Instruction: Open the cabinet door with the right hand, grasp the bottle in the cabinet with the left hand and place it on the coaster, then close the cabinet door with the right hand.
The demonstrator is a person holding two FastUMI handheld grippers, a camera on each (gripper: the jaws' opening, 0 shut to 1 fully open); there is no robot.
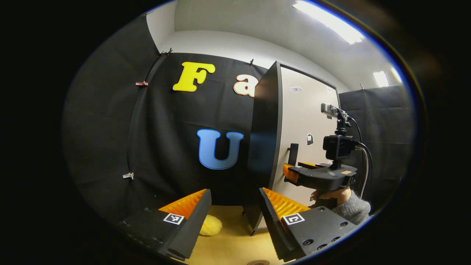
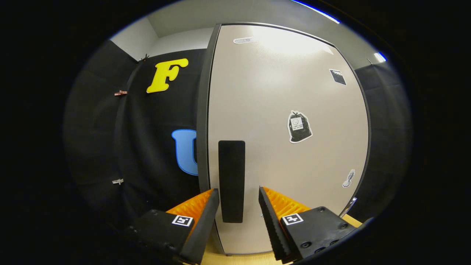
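Note:
The cabinet (image 2: 287, 154) stands on the wooden table with its pale door (image 1: 305, 121) closed, so its inside is hidden. A black vertical handle (image 2: 232, 176) sits near the door's left edge. My right gripper (image 2: 239, 200) is open, one finger on each side of the handle's lower part, with small gaps showing. In the left gripper view that right gripper (image 1: 292, 171) is held by a hand (image 1: 331, 195) at the handle (image 1: 293, 152). My left gripper (image 1: 235, 206) is open and holds nothing, left of the cabinet and above the table.
A yellow rounded object (image 1: 210, 225) lies on the wooden table (image 1: 235, 243) by the cabinet's dark side wall (image 1: 263, 140). A small round item (image 1: 257, 262) shows at the table's near edge. Black cloth walls close the booth behind and to the right.

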